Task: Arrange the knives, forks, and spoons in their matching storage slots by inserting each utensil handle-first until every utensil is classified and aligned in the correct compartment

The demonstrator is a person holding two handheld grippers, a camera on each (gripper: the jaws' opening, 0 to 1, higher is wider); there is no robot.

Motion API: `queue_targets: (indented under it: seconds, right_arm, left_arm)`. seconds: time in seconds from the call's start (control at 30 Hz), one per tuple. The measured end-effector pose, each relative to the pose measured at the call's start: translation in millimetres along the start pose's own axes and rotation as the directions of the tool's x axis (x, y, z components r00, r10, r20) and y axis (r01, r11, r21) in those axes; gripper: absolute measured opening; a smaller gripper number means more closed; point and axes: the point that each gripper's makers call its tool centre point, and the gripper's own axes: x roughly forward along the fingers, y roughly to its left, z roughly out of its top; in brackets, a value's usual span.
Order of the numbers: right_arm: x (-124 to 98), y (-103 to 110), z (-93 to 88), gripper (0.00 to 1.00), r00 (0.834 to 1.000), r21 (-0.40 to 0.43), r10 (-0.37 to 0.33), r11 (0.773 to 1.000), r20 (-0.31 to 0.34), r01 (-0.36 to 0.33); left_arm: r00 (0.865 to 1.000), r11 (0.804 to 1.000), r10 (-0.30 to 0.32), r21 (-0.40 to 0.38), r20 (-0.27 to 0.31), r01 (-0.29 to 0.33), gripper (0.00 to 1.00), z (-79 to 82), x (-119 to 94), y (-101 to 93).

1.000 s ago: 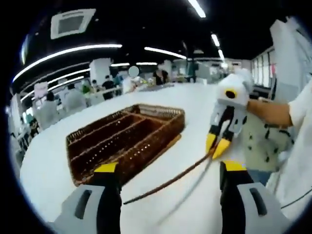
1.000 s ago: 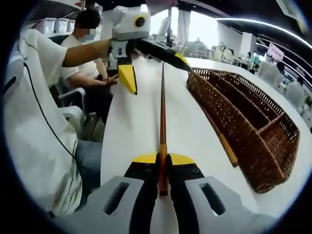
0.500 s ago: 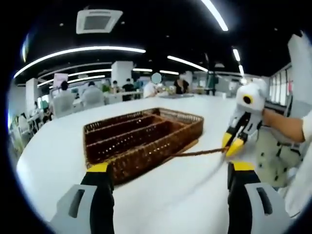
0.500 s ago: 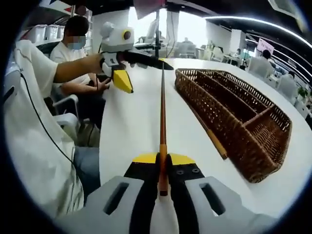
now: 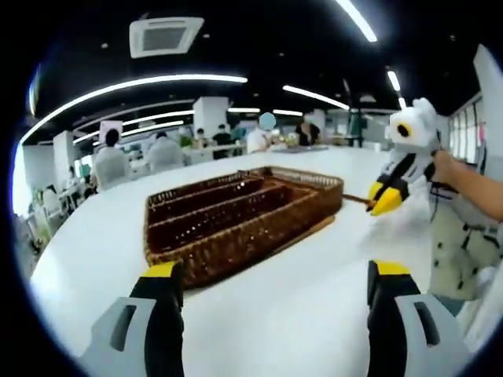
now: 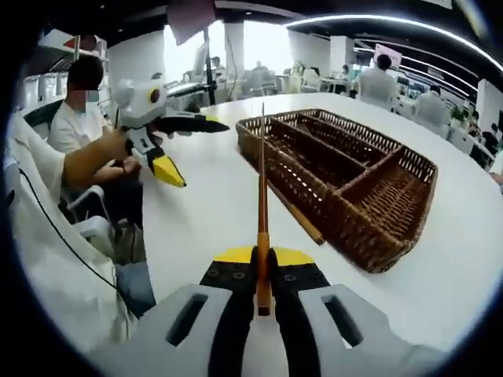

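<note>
Right gripper (image 6: 263, 271) – jaws clamped on 1 chopstick (image 6: 262, 188) pointing up centre frame. Left gripper (image 5: 271, 279) gapes wide, holding nothing. Wicker tray (image 6: 393, 243) sits right of the chopstick – another stick (image 6: 299, 220) beside its wall.

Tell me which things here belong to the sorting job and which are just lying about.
Job:
- wicker tray, compartments look empty
- long thin utensil clamped in the right claw
- left claw, open and empty

Lying about:
- wooden stick on the table against the tray
</note>
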Motion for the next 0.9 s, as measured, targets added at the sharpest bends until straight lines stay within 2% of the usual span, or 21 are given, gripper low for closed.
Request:
queue_targets:
  seconds: [0.13,0.37,0.57,0.6,0.67,0.77,0.9]
  right_arm:
    - [-4.0,-15.9,10.5,0.06,1.0,0.012,-0.025,1.0,0.018,0.025]
    - [-11.0,-32.7,28.7,0.06,0.996,0.057,-0.072,0.996,0.056,0.068]
    - [-12.5,-45.8,35.8,0.06,0.993,0.07,-0.109,0.992,0.045,0.106]
    - [-12.9,-48.7,37.2,0.06,0.992,0.087,-0.117,0.99,0.046,0.113]
    - [-16.3,-60.3,38.7,0.06,0.984,0.118,-0.174,0.979,0.036,0.169]
    - [-16.8,-71.2,44.7,0.06,0.98,0.173,-0.193,0.968,0.048,0.183]
    - [-14.4,-80.7,45.8,0.06,0.978,0.196,-0.205,0.961,0.035,0.195]
  left_arm:
    - [1.0,1.0,0.023,-0.008,0.009,-0.023,0.98,-2.0,-0.9,2.5]
    - [0.999,0.996,0.034,-0.079,0.032,-0.032,0.97,-8.9,-2.2,3.2]
    - [0.998,0.997,0.055,-0.057,0.03,-0.053,0.96,-15.6,-3.9,6.6]
    - [0.998,0.997,0.06,-0.047,0.025,-0.059,0.96,-17.1,-4.3,7.1]
    - [0.997,0.997,0.069,-0.04,0.02,-0.069,0.95,-19.6,-4.9,7.9]
    - [0.996,0.995,0.081,-0.059,0.024,-0.079,0.95,-21.4,-4.3,8.5]
    - [0.996,0.995,0.084,-0.06,0.025,-0.082,0.95,-23.2,-3.3,6.4]
